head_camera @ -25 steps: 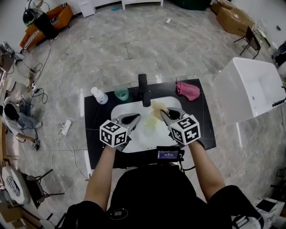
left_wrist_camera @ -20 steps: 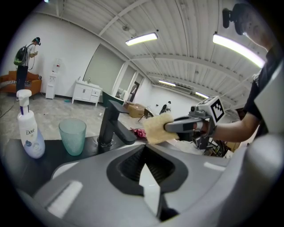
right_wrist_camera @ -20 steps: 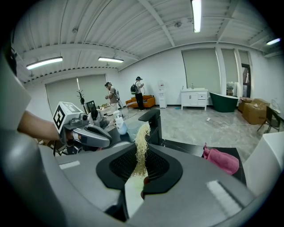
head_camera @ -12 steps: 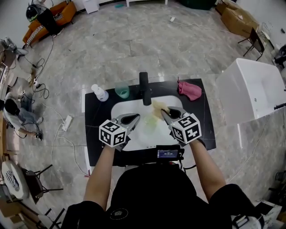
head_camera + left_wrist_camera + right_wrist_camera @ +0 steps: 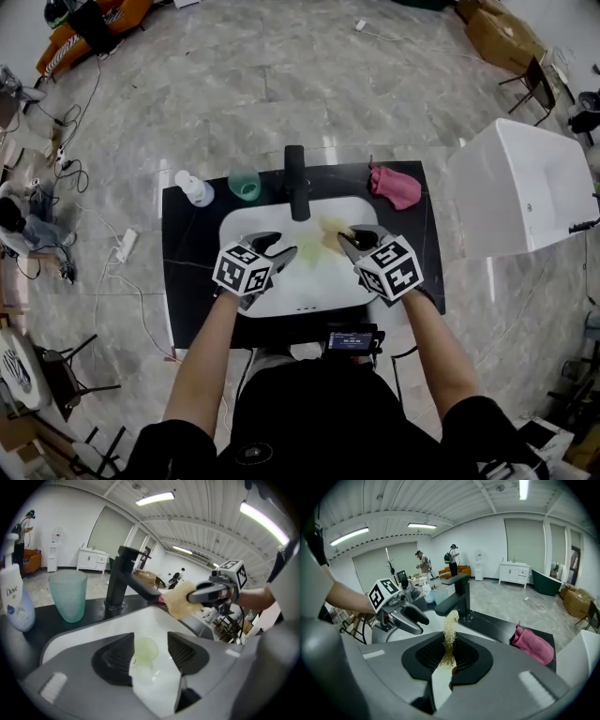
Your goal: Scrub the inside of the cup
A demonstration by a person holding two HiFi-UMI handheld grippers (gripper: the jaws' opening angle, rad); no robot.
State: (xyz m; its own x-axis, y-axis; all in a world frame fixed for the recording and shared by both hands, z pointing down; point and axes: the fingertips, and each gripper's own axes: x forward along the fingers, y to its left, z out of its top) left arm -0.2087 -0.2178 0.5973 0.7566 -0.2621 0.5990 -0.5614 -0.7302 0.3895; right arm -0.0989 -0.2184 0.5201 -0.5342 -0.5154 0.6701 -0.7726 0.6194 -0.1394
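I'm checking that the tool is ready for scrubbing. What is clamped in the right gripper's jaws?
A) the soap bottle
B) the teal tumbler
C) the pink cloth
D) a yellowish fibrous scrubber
D: in the right gripper view, the right gripper has its jaws closed on the yellowish scrubber, while the pink cloth lies apart on the black counter.

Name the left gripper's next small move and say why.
Probably ease the left gripper down and close on the cup at its rim. Its jaws are opening with nothing pressed between them, the cup lies loose in the sink below, and the right gripper pinches the scrubber.
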